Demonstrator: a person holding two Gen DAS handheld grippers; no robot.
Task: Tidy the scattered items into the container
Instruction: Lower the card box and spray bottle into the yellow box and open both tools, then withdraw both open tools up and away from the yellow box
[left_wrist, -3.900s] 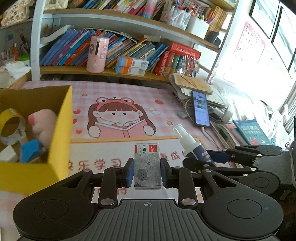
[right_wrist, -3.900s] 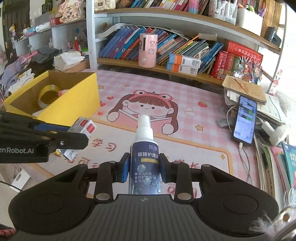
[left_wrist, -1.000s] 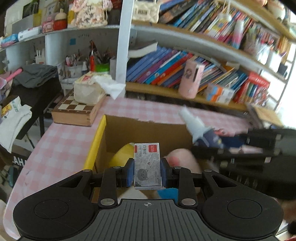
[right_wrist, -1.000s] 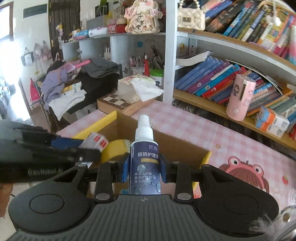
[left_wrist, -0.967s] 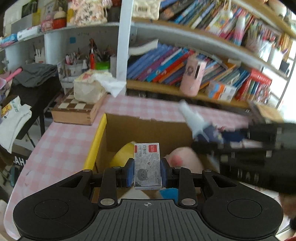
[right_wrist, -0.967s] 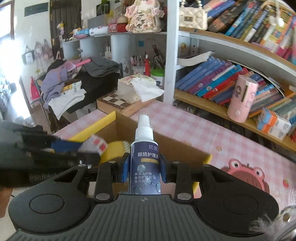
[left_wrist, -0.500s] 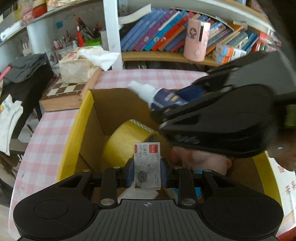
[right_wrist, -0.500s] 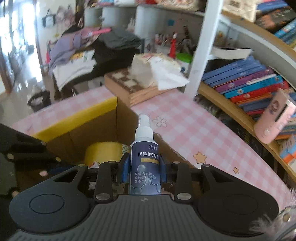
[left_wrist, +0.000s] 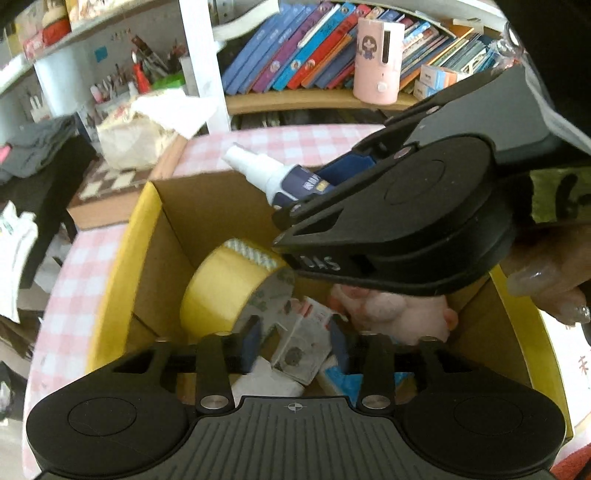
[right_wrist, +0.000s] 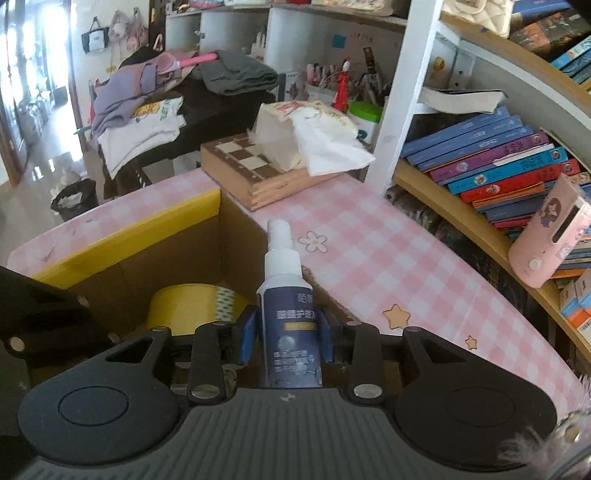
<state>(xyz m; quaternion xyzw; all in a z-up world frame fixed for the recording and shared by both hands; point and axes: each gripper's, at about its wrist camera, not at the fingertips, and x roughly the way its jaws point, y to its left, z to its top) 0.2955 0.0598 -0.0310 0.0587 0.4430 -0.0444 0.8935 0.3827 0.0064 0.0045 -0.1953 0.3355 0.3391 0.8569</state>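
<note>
The yellow cardboard box (left_wrist: 110, 277) (right_wrist: 129, 229) sits open below both grippers. Inside it lie a yellow tape roll (left_wrist: 225, 288) (right_wrist: 188, 302), a pink plush (left_wrist: 391, 310) and a blue item (left_wrist: 343, 380). My left gripper (left_wrist: 295, 343) is low in the box and its jaws are opening. The small grey carton with a red label (left_wrist: 303, 347) tilts loose between them. My right gripper (right_wrist: 288, 332) (left_wrist: 406, 221) hovers over the box's far right part. Its jaws start to open, but the pads still touch the dark-blue spray bottle (right_wrist: 288, 325) (left_wrist: 273, 173).
A wooden chessboard case (right_wrist: 258, 173) with a tissue pack (right_wrist: 306, 125) on it stands just behind the box. A white shelf post (right_wrist: 399, 92), rows of books and a pink device (left_wrist: 376, 62) (right_wrist: 550, 240) line the back. A person's fingers (left_wrist: 546, 288) grip the right tool.
My left jaws have spread and let go of the small carton, which now tips sideways into the box. The spray bottle has turned slightly in my right gripper. Both hands have settled over the box.
</note>
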